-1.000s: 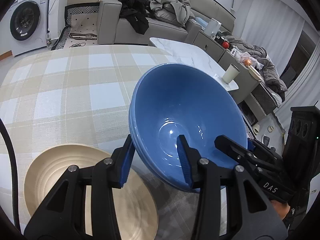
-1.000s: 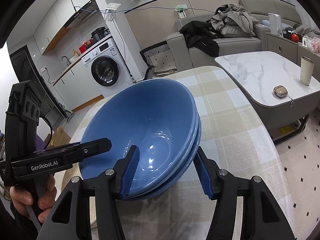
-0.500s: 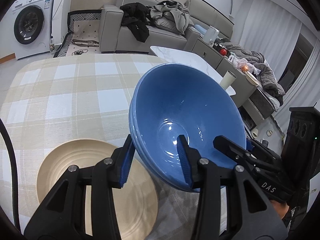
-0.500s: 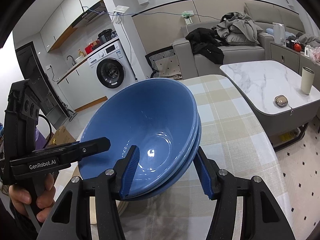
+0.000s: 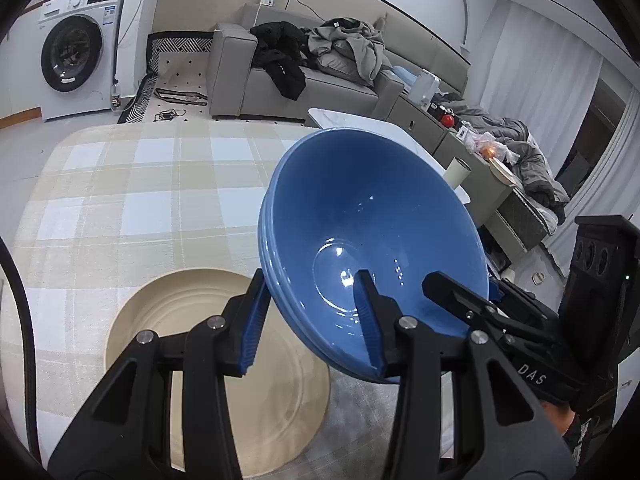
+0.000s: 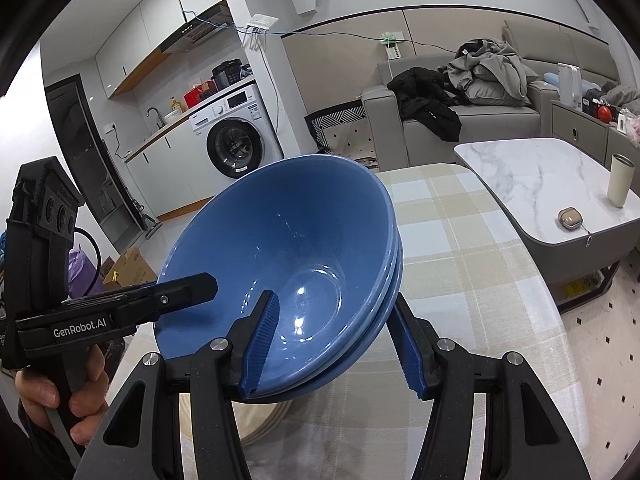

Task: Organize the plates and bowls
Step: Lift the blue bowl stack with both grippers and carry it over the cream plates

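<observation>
A stack of nested blue bowls (image 5: 372,216) hangs tilted above the table, held from both sides. My left gripper (image 5: 311,280) is shut on the stack's left wall, one pad inside and one outside. My right gripper (image 6: 333,300) is shut on the opposite wall of the same bowls (image 6: 280,240), again with one pad inside and one outside. A beige ribbed plate (image 5: 192,320) lies on the table below and left of the bowls. In the right wrist view the edges of stacked beige plates (image 6: 264,416) show under the bowls. A hand (image 6: 60,400) holds the left gripper's handle.
The table carries a beige and white checked cloth (image 5: 140,184). Beyond its right edge stands a lower marble coffee table (image 6: 540,176) with a cream cup (image 6: 620,180) and a small case (image 6: 570,218). A grey sofa (image 5: 320,80) and a washing machine (image 5: 76,56) stand farther back.
Both grippers have risen with the blue bowls still held between them. In the left wrist view the beige plate has slid toward the middle and more of it shows.
</observation>
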Demonstrator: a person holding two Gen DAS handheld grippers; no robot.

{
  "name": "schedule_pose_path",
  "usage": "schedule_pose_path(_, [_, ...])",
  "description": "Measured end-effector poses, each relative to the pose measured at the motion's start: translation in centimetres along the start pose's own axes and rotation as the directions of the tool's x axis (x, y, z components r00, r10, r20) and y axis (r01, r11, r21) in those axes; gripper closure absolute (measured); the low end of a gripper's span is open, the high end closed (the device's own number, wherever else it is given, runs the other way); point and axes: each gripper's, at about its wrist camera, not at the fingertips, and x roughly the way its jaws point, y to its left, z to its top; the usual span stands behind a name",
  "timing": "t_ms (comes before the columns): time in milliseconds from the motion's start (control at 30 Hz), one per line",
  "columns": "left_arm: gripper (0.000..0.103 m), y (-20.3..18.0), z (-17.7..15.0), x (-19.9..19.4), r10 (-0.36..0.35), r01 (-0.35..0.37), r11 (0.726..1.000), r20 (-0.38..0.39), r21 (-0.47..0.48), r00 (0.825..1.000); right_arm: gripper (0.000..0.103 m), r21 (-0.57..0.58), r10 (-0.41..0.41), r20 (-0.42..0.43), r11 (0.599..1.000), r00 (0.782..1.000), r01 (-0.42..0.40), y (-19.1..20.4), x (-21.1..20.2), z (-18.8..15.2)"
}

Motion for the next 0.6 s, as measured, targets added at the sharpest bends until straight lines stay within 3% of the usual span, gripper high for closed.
schedule_pose_path(600, [0.063,3.2,-2.0,-5.6,0.062,-0.06,0.997,0.036,-0.046,0.997,0.046,-0.061,0.057,-0.026,0.996,0.998,-0.059,3.9,1.0,0.0])
